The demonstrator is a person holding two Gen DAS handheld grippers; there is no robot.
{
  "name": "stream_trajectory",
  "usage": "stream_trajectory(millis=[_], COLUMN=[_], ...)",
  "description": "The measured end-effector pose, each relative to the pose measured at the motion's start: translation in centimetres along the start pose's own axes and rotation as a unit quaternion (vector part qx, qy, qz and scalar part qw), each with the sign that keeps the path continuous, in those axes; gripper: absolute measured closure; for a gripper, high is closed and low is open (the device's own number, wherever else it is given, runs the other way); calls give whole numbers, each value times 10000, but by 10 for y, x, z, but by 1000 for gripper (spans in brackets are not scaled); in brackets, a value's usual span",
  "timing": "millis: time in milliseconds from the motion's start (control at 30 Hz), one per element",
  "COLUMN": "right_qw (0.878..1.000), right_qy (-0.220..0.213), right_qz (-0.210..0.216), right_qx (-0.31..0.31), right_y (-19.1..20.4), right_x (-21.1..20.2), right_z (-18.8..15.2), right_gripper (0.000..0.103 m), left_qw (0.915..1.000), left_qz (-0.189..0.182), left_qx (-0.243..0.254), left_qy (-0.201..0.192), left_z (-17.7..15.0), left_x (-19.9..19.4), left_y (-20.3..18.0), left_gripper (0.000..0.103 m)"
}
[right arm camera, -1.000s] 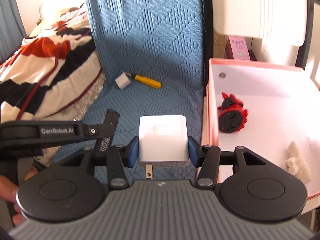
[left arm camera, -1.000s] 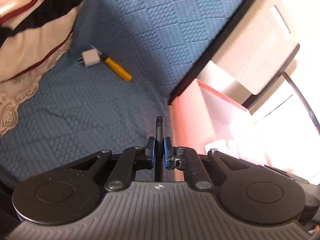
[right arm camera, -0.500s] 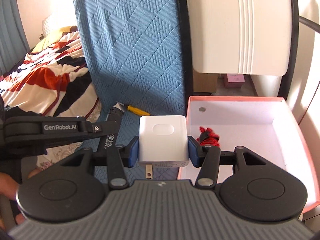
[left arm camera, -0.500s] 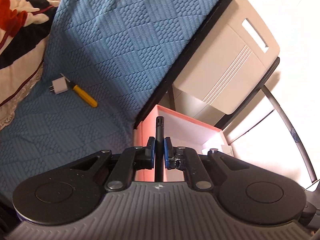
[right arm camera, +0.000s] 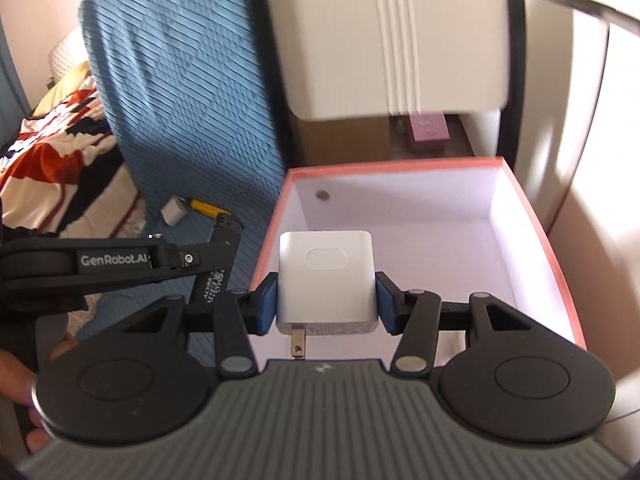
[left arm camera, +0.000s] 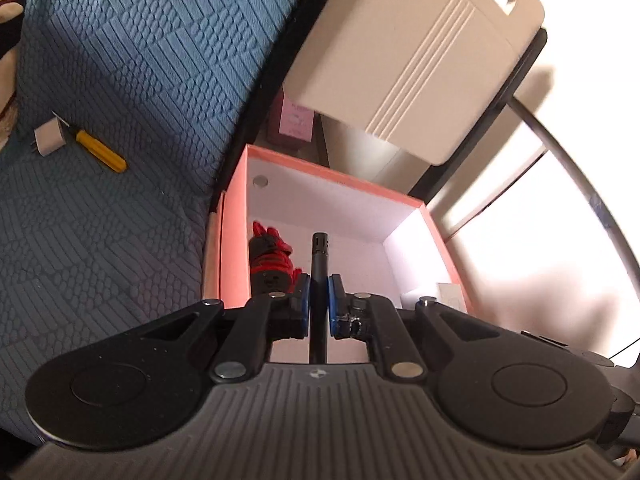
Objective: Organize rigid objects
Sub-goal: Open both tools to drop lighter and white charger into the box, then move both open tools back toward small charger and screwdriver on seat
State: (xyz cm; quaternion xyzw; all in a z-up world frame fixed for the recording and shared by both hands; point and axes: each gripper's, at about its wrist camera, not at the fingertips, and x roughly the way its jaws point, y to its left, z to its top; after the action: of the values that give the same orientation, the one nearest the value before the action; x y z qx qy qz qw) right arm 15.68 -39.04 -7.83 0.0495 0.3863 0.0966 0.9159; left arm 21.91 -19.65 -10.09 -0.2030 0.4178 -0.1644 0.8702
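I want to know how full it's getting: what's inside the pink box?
In the pink box a red and black object lies by the near left wall, with something white at the right corner. The grippers hide the box's near floor.

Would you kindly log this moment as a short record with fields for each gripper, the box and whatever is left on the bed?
left gripper: shut on a thin black rod, above the box
right gripper: shut on a white charger, prong end toward the camera, above the box
box: pink, white inside, open top; holds a red and black object
left on blue cover: small white plug and yellow-handled tool, side by side
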Motion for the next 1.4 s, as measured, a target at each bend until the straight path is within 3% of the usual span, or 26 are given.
stream_trajectory(millis=[400,600,767,967,1400], right_qw=[9957,9933,9941,9954,9992], right_qy=[849,1086,993,779,-346], right_qz=[-132,-139,-125,-174,-129], right_qx=[357,363,415,529,175], right_y=[-52,-58,-60,-59,-19], right_x=[46,59,52,36,-22], right_z=[-51,-64,-63,-55,-10], right_gripper=[50,50,49,49,48], left_qw=[9967,9961,9962,9961,9939], left_qz=[185,313,311,308,407], left_qx=[104,288,156,418,971], left_qy=[780,768,795,709,-337], left_z=[-40,-42,-37,-33,2], left_x=[60,62,62,52,-30], left_y=[-2,-10,-10,-19,-27], left_gripper=[92,92,91,91,91])
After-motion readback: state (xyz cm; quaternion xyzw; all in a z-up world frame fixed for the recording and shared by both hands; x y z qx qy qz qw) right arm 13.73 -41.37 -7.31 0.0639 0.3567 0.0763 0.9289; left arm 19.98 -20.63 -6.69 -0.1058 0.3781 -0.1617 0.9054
